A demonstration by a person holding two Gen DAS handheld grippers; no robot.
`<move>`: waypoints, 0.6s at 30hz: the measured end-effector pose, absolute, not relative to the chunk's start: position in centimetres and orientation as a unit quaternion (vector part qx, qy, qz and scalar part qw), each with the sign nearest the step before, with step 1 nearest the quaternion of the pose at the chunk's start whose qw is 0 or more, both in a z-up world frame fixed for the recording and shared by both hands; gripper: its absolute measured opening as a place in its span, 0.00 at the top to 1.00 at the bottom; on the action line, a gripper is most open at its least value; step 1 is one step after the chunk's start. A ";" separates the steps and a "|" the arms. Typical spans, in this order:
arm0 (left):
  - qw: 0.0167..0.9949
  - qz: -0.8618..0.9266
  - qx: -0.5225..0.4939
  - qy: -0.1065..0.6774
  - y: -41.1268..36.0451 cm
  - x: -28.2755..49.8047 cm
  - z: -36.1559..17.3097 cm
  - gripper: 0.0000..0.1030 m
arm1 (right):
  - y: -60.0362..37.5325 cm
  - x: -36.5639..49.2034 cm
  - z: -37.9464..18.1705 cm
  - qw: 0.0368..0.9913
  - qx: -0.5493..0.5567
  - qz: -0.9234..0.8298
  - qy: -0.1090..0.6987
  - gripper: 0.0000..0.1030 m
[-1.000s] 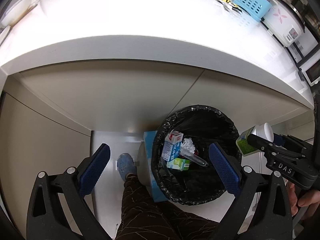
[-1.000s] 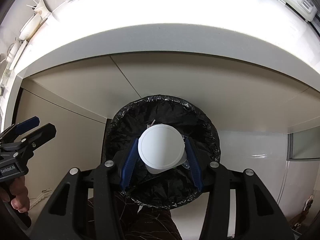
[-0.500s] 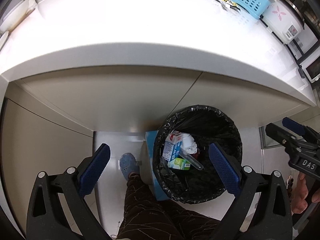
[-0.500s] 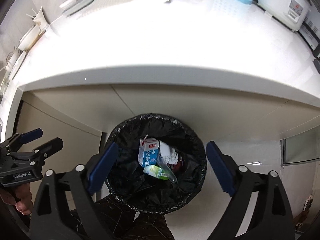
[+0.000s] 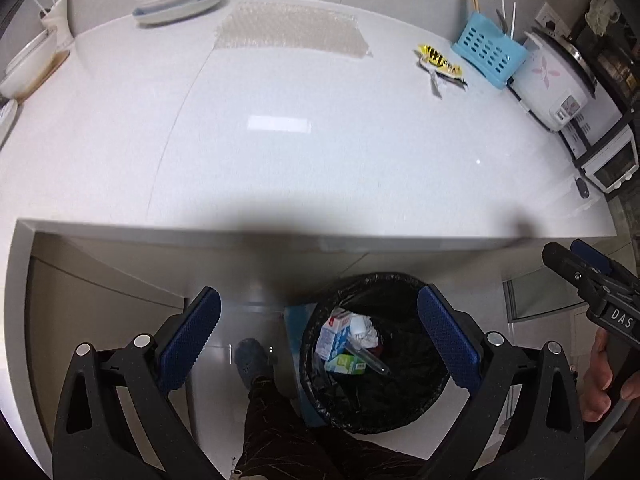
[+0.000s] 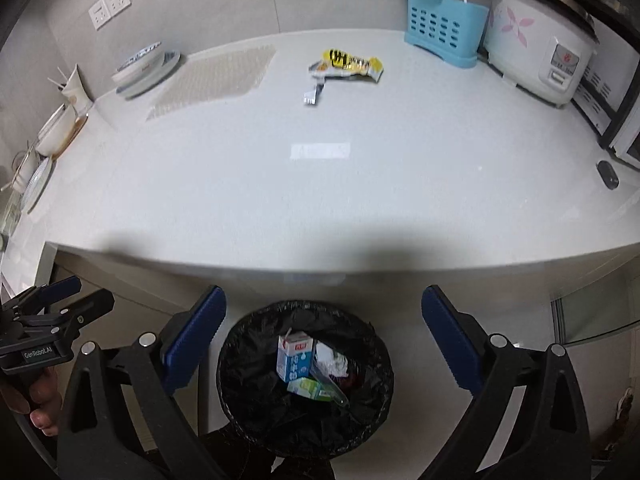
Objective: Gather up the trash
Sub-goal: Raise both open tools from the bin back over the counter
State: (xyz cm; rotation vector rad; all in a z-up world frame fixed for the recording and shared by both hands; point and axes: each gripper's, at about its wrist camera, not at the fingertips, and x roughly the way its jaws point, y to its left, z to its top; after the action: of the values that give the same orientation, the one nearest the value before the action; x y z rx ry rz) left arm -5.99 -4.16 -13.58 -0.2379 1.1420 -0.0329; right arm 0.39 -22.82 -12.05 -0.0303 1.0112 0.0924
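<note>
A bin with a black liner (image 5: 400, 412) stands on the floor below the counter's front edge. Inside lie a blue-and-white milk carton (image 5: 330, 334), a small green carton (image 5: 346, 364), a clear plastic tube and crumpled paper. On the white counter (image 5: 280, 152) far back lies a yellow wrapper (image 5: 440, 62) with a foil scrap (image 6: 314, 96) beside it. My left gripper (image 5: 318, 300) is open and holds nothing, hanging above the bin's left side. My right gripper (image 6: 323, 296) hovers over the bin (image 6: 248, 400), its jaws opening with nothing between them.
At the counter's back right stand a blue utensil holder (image 6: 442, 32) and a white rice cooker (image 6: 536, 52). Stacked bowls (image 6: 140, 66) and a bubble mat (image 6: 216, 78) sit back left. A person's leg and shoe (image 5: 250, 356) are left of the bin.
The right gripper opened and the white-lidded cup it held over the bin is gone from its jaws. Both grippers rose, so the countertop has come into view.
</note>
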 end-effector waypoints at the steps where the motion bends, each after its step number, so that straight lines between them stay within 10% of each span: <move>1: 0.836 -0.017 -0.111 0.537 -4.0 -5.6 -13.2 0.06 | -22.8 0.9 -11.7 0.875 -0.015 0.043 0.482 0.09; 18: 0.858 -0.021 -0.102 0.503 -0.7 3.9 -8.2 0.06 | -21.2 9.3 -5.9 0.897 -0.012 0.023 0.441 0.09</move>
State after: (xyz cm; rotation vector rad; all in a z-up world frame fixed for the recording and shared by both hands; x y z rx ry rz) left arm 3.90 -0.71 -8.16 -0.2151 1.0575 -0.0444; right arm 9.29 -21.25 -5.90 -0.0249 0.9142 0.0475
